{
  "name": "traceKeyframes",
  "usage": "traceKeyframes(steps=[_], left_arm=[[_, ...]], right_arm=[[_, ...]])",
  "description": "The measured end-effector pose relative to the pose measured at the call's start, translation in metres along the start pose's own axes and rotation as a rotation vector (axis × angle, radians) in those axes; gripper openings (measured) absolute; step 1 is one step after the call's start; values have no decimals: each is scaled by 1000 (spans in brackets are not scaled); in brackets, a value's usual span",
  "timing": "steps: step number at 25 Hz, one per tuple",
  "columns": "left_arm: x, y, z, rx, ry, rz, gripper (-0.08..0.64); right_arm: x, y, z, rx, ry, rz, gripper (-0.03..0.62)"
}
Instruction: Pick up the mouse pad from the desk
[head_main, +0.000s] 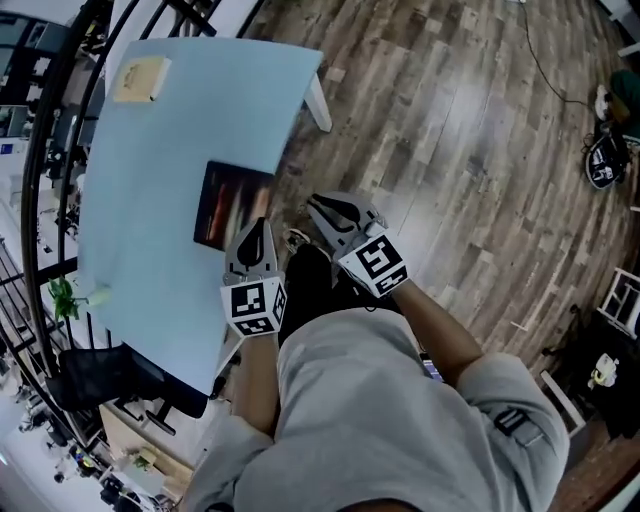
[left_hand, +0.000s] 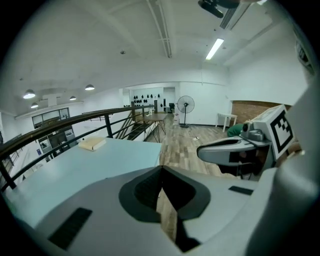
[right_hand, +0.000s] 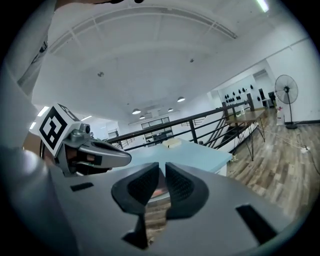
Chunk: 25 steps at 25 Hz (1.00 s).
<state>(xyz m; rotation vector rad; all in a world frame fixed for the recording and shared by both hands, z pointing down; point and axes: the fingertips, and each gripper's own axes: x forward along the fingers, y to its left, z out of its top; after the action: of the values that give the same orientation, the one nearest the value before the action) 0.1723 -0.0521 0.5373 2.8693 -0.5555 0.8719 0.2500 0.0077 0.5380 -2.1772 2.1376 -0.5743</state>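
The mouse pad (head_main: 235, 207), dark with a reddish picture, lies flat near the right edge of the light blue desk (head_main: 160, 150). My left gripper (head_main: 258, 226) hovers over the pad's near right corner, its pads meeting at the tips with nothing between them (left_hand: 161, 171). My right gripper (head_main: 320, 204) hangs just off the desk's edge over the wooden floor, to the right of the pad. Its jaws stand a narrow slit apart and hold nothing (right_hand: 162, 171). A sliver of the pad (right_hand: 158, 192) shows through that slit. Each gripper view shows the other gripper alongside.
A yellow notepad (head_main: 138, 80) lies at the desk's far corner. A black railing (head_main: 40, 150) runs along the desk's left side. A black chair (head_main: 110, 375) and a small plant (head_main: 72, 296) sit at the near left. Wooden floor (head_main: 450, 150) spreads to the right, with bags and cables far right.
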Motion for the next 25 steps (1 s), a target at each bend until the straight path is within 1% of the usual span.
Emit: traceKeyframes(steps=[3,6,9,12,15,18,21,23,25], left_arm=[[7,14,-24,33,69,33,12],[8,26,-48,36,138,49,12],[8,36,-73,18,192,65,12],[11,46,-101,-19,251,74,12],[11,56,-123,-42,297,87,12],[10,62,-139,-50,328,93,12],[10,67,-155,-22,371,89,12],[10,69,-163,-13,389,81,12],[11,71,-167,-16,396,72,12]], right_arm=[[21,10,-18,-26,46,59,46],[40,23,-38,-24,86,115,46],[55,36,-59,-2,123,154,45],[73,47,-81,2,164,176,46],[89,58,-104,31,208,193,46],[98,64,-127,82,251,195,46],[108,67,-150,153,299,187,46],[113,70,-160,223,317,187,48],[119,71,-167,321,319,181,49]])
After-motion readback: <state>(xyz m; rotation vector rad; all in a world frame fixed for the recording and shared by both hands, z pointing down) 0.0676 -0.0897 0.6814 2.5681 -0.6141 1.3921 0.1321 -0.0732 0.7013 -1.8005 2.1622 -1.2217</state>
